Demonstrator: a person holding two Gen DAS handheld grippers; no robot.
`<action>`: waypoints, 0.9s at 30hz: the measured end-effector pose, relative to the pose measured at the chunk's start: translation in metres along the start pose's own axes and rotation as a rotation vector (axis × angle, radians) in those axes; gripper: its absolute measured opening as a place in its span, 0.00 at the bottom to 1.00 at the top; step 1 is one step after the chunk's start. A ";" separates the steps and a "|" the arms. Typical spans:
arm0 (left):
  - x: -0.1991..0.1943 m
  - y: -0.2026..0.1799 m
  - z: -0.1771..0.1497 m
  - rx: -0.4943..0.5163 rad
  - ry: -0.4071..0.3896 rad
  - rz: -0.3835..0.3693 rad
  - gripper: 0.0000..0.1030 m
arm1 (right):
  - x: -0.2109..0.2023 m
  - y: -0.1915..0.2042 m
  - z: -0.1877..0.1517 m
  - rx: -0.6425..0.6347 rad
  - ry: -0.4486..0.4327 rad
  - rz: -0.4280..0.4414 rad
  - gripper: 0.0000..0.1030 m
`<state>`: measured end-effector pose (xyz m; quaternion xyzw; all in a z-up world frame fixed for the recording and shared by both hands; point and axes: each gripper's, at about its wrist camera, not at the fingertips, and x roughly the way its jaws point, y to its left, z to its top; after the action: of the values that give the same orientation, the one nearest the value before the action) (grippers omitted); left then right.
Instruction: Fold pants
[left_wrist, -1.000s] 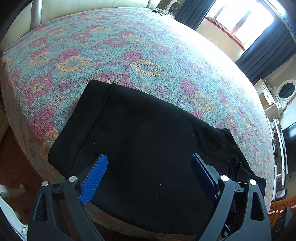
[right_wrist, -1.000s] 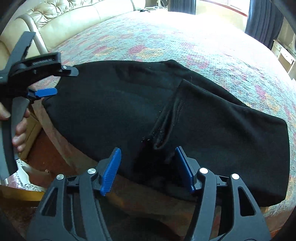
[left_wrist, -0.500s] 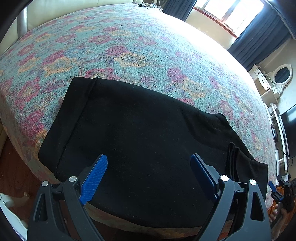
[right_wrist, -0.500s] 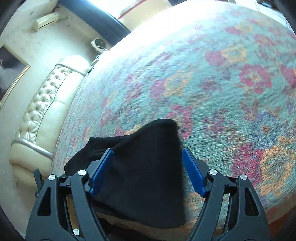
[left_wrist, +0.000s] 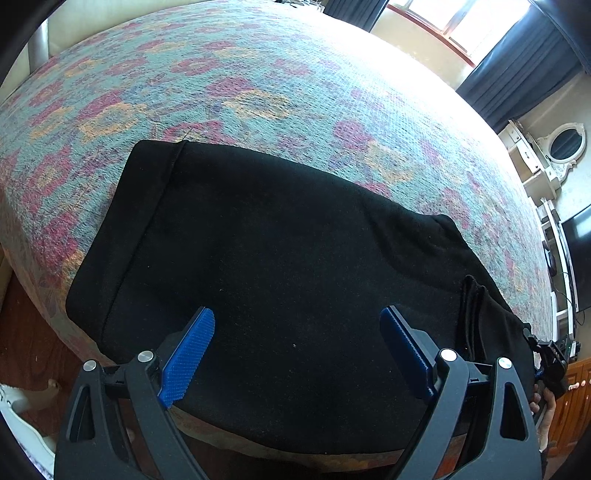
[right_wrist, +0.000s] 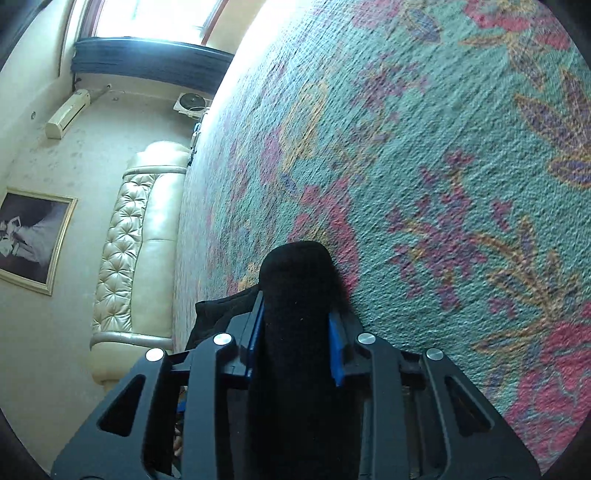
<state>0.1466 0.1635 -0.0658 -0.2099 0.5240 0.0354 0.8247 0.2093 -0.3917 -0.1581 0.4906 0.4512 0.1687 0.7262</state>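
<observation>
right gripper (right_wrist: 295, 325) now pinches a thick bunch of the black pants (left_wrist: 288, 280) between its blue pads (right_wrist: 335, 347) — half a second ago its jaws were spread with the cloth only lying between them, a second ago it was hovering over the crotch seam. So the grasp on the right end is made

left gripper (left_wrist: 297, 352) unchanged: jaws spread wide, hovering over the near edge of the pants, holding nothing

pants lie flat and lengthwise across the near edge of the floral bedspread (left_wrist: 258, 92), already doubled leg on leg by the look of it; the stitched band end sits at the left, the bunched end at the far right, where the right gripper is just visible at the frame edge

my read: one end is secured, next is to lift it and carry it over toward the left end for the crosswise fold. Left side isn't anchored, so the cloth may drag along the bedspread instead of folding
</observation>
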 end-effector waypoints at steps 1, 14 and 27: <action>0.000 0.000 0.000 0.001 0.001 0.000 0.87 | 0.000 -0.001 0.000 0.003 -0.001 0.004 0.25; 0.003 0.001 0.003 -0.002 0.008 0.002 0.87 | -0.031 -0.006 -0.033 0.022 0.062 0.067 0.49; 0.007 0.000 0.003 0.013 0.010 0.014 0.87 | -0.053 -0.028 -0.066 0.041 0.105 0.079 0.23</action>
<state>0.1524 0.1637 -0.0704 -0.2011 0.5296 0.0368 0.8233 0.1218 -0.4040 -0.1637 0.5132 0.4724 0.2135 0.6840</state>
